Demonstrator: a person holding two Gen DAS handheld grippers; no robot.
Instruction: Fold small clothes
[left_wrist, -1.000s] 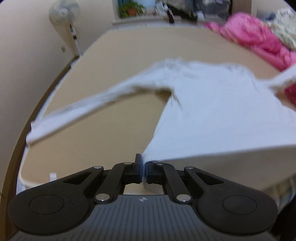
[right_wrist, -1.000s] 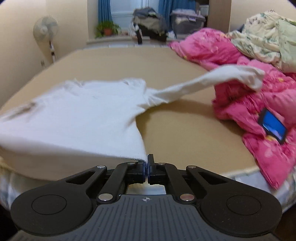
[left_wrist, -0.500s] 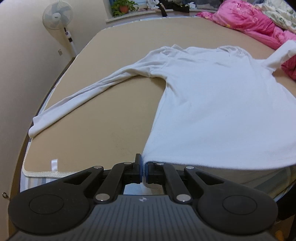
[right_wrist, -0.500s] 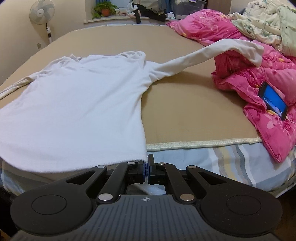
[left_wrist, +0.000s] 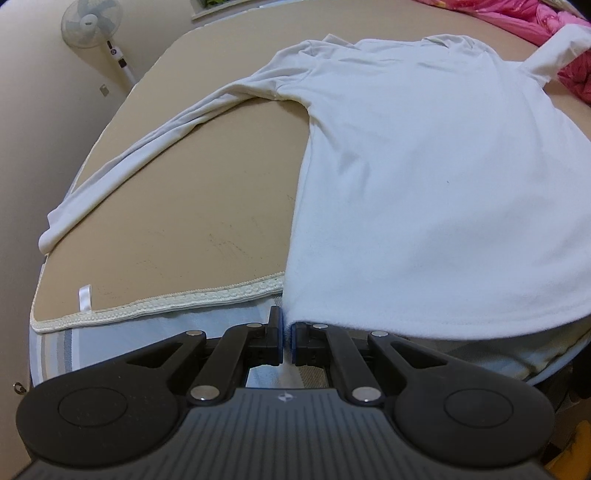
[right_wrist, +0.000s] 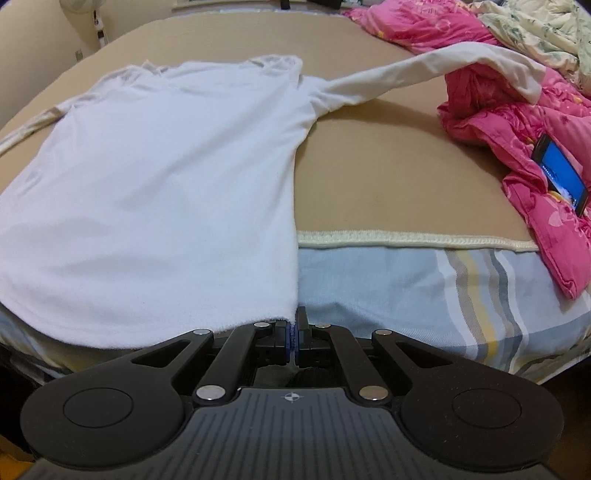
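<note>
A white long-sleeved shirt (left_wrist: 424, 192) of soft, faintly fuzzy knit lies spread flat on a bed, its body a broad smooth panel with only shallow creases near the shoulders. Its hem hangs just over the near edge of a tan mat (left_wrist: 192, 206), a firm, matte sheet bordered with a cream braided trim (left_wrist: 207, 299). Below the trim shows a bedsheet (right_wrist: 424, 291) in pale blue with grey and yellow stripes.

The left claw (left_wrist: 286, 334) is clenched on the shirt's left hem corner, its black fingers with blue pads pinching the fabric edge. The right claw (right_wrist: 293, 338) is likewise clenched on the opposite hem corner, the cloth caught between its pads.

One sleeve (left_wrist: 147, 155) runs long and slightly rumpled to the mat's far left edge, where its cuff folds over. The other sleeve (right_wrist: 424, 70) stretches to the right and drapes over a crumpled pink quilt (right_wrist: 517, 122) with a puffy, printed surface. A phone (right_wrist: 561, 173) with a lit blue screen rests tilted in the quilt's folds. A white pedestal fan (left_wrist: 92, 22) stands by the beige wall.
</note>
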